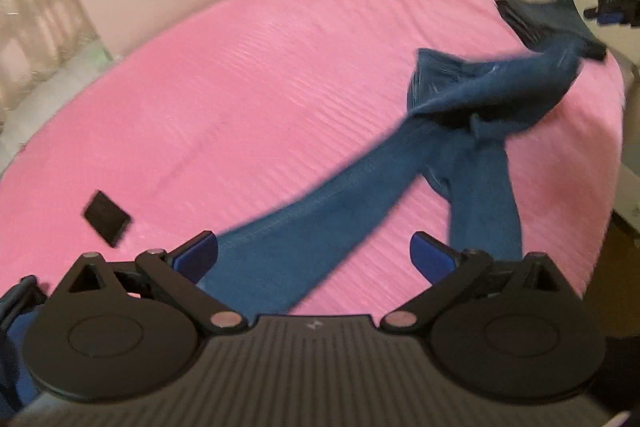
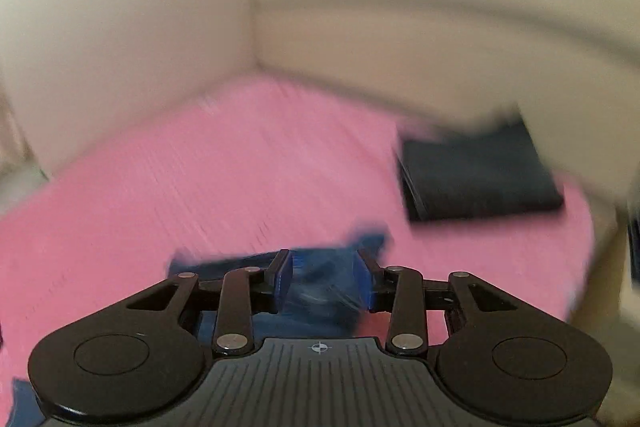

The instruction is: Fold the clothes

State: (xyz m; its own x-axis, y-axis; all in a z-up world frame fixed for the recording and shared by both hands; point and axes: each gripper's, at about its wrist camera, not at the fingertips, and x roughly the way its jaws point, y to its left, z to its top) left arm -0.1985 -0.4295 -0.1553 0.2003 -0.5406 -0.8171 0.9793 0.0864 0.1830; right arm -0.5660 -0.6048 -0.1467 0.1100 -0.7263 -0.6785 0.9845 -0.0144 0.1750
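Observation:
Blue jeans (image 1: 440,147) lie stretched across the pink bed (image 1: 240,87). The waist end is lifted at the far right, and the legs run toward my left gripper (image 1: 314,255). My left gripper is open wide, with one leg passing between its fingers. My right gripper (image 2: 324,283) is shut on bunched blue denim (image 2: 320,291) and holds it above the bed. It also shows at the far right of the left wrist view (image 1: 616,9). The right wrist view is blurred.
A stack of dark folded clothes (image 2: 480,175) sits at the bed's far right by the wall; it also shows in the left wrist view (image 1: 532,19). A small black flat object (image 1: 106,217) lies on the bed at left. Cream walls (image 2: 360,27) bound the bed.

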